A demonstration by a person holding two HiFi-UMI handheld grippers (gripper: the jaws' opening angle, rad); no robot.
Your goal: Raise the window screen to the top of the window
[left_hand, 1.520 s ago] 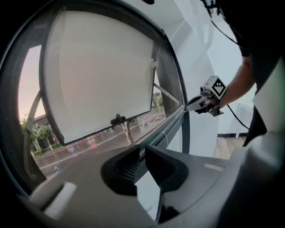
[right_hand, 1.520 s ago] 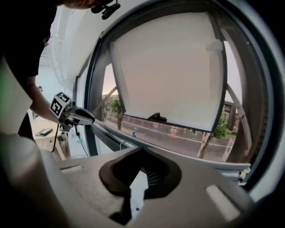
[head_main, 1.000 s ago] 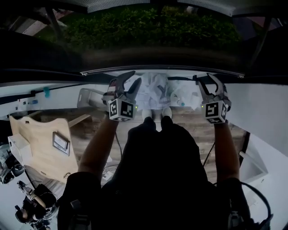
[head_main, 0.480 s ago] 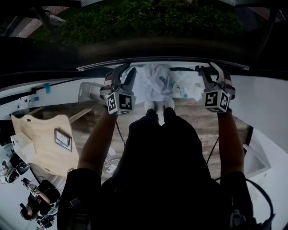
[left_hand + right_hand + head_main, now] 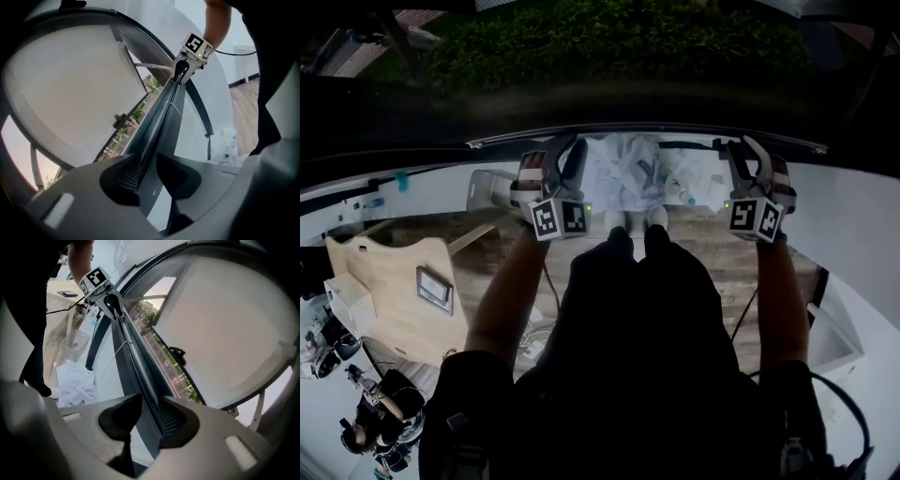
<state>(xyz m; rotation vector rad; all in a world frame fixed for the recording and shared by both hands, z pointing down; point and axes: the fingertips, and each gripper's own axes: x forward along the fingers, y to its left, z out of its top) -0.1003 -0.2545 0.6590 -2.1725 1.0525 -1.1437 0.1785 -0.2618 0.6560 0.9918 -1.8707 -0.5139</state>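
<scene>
Closing on the window screen's bottom bar (image 5: 157, 119), left tongs (image 5: 562, 156) center left, right tongs (image 5: 751, 156) center right, bar between each pair, not yet squeezed, grey mesh (image 5: 70, 84) upper left.

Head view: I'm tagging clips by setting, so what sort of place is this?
Probably an indoor room, perhaps a workshop: a wood-plank floor, a plywood board leaning nearby, and a window screen with a hedge outside beyond it.
</scene>
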